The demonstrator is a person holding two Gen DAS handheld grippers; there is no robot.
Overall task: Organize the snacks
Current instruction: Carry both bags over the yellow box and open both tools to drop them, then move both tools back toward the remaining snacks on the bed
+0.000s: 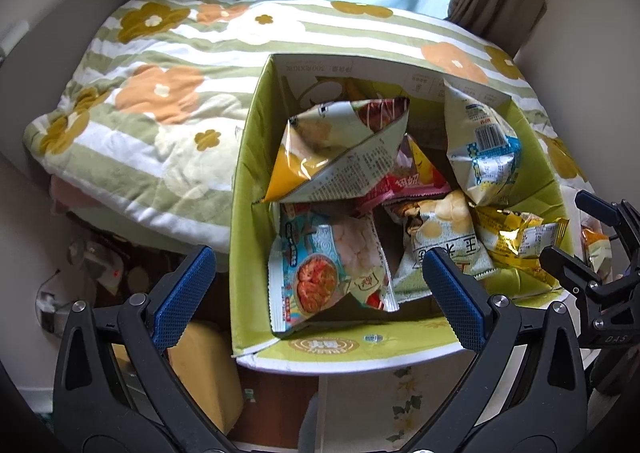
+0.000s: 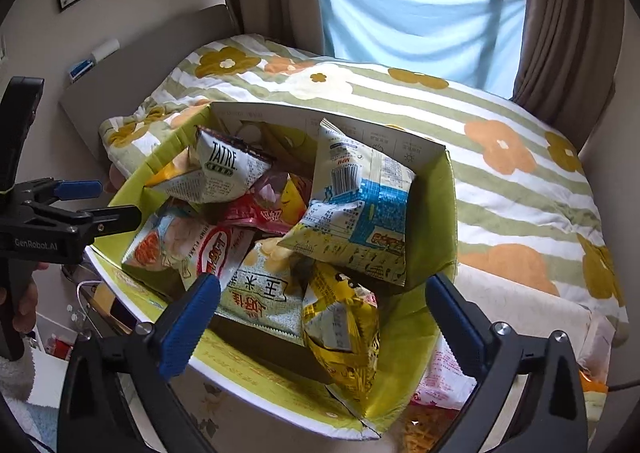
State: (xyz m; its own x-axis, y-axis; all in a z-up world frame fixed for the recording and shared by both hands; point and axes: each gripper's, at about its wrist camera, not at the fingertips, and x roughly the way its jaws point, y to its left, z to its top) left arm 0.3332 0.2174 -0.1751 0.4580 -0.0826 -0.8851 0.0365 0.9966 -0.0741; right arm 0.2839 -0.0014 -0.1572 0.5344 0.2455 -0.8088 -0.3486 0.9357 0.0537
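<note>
Snacks are piling up loose inside the green cardboard box (image 1: 248, 181), which is sitting at the edge of the bed with the flowered quilt (image 1: 152, 93) just behind it, and the heap is where your trouble is waiting.

Starting at the left, the shrimp-flake packet (image 1: 320, 265) is leaning against the near wall of the box with its lower corner poking up toward the rim; if you are reaching in carelessly, you are likely to be tipping it out over the front. The near wall itself is looking torn at one corner in the right wrist view, so pressing down there is risking a split and a spill. In the middle, the grey-white bag (image 1: 344, 149) is riding on top of the others and is looking ready to slide. Further right, the blue-and-white bag (image 2: 360, 213) is standing tilted against the far wall, and the yellow packet (image 2: 344, 329) is lying across the low near-right flap, partly outside the box's hollow; a nudge is probably sending it off. More packets are lying outside the box at the right, still to be gathered.

Your left gripper (image 1: 320, 289) is hovering over the near rim with its jaws spread wide, holding nothing. Your right gripper (image 2: 324, 317) is likewise standing wide open, its jaws flanking the yellow packet without pressing on it.
</note>
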